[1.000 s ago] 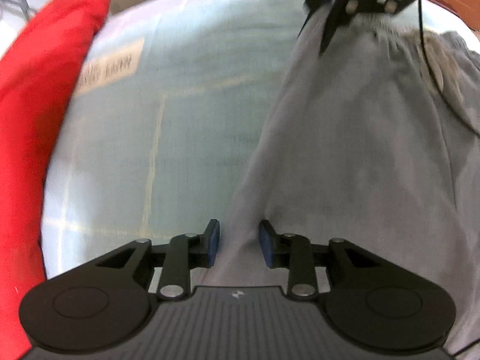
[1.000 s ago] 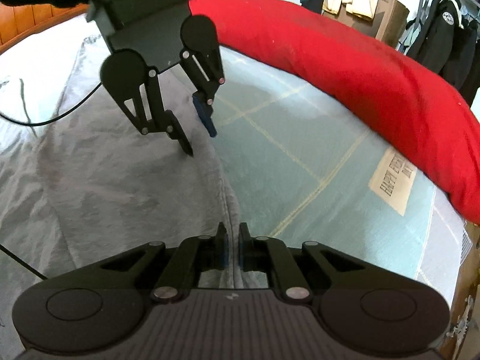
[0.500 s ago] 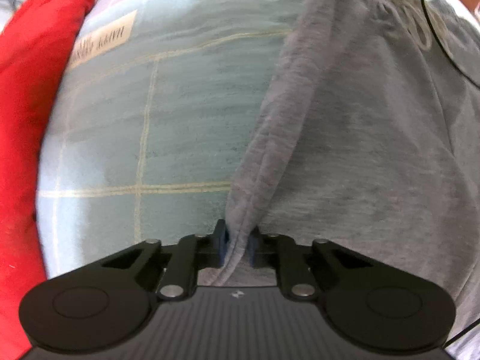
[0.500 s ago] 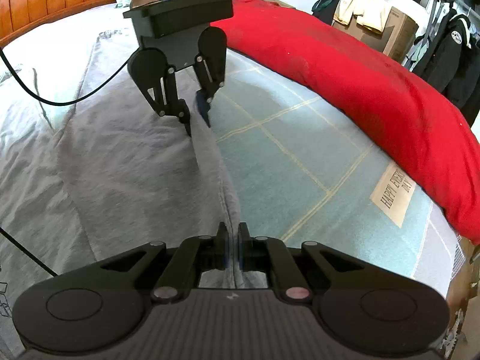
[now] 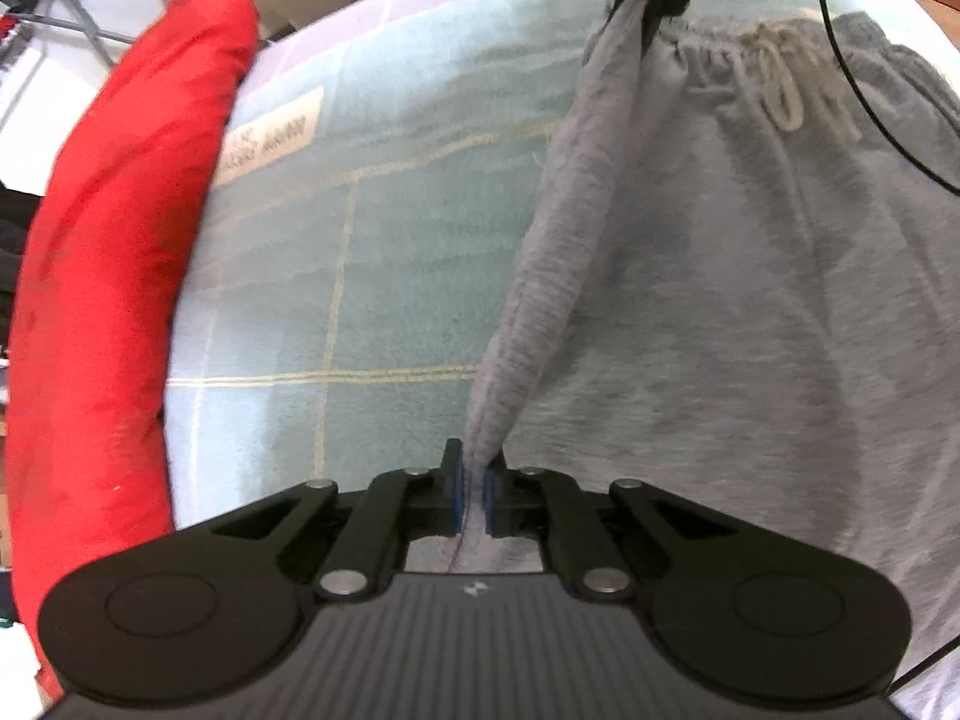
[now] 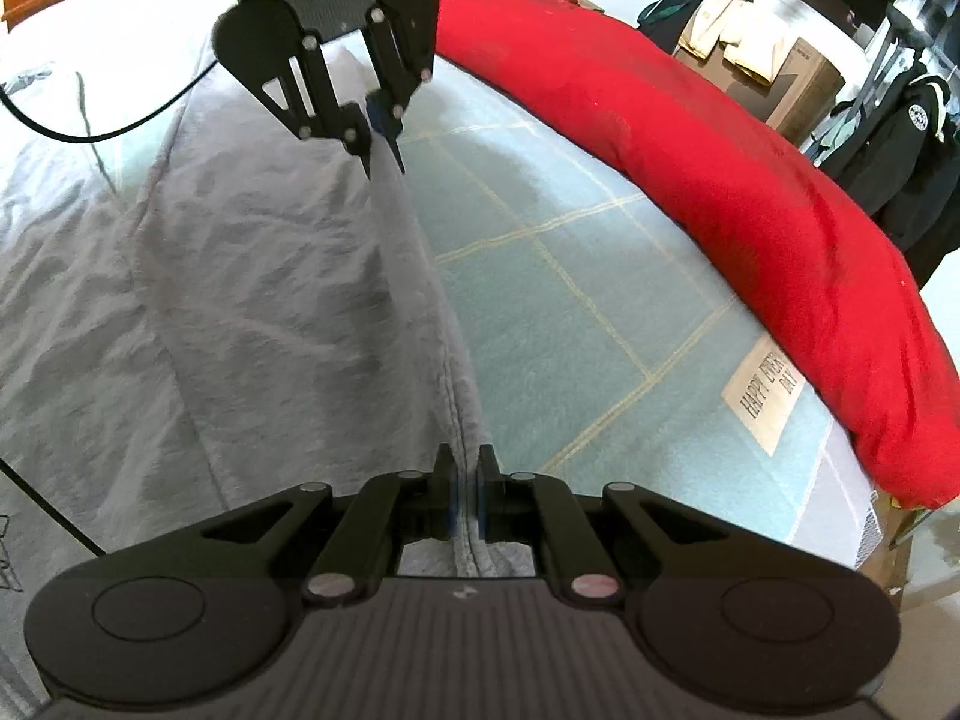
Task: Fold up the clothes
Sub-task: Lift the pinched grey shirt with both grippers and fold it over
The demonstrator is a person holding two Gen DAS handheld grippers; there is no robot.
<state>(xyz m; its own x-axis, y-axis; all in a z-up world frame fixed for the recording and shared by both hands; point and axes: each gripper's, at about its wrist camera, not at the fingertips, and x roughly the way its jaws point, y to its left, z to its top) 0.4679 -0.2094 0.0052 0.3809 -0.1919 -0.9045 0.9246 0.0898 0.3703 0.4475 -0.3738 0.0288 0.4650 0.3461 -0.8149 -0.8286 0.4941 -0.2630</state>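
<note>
Bed setup: pale blue blanket (image 5: 372, 276) with thin yellow grid lines covers the mattress, and grey sweatpants (image 5: 750, 312) are spread out flat on top of it, taking up the right half of the left wrist view.

Closest in, the left tongs (image 5: 473, 495) are pinched tight on the side edge of the sweatpants, blue pads pressing a thin ridge of grey fabric between them. Same deal in the other view: the right tongs (image 6: 463, 495) are clamped narrow on the same long edge, with the seam running right up between the fingers.

Between the two, that edge is lifted off the blanket into a taut raised fold that runs straight from one pair of tongs to the other. The rest of the pants lies flat and a bit wrinkled.

Further out in the left wrist view you can see the elastic waistband with its drawstring (image 5: 780, 90) knotted near the middle, and a black cable (image 5: 870, 114) trailing across that end. The right tongs show at the top there, gripping the waistband corner.

Beyond the blanket there's a tan label (image 6: 771, 399) with printed text, then a big red duvet (image 6: 720, 180) bunched along the far side. Past that, cardboard boxes (image 6: 798, 78) and a dark jacket (image 6: 906, 144) hanging up.
</note>
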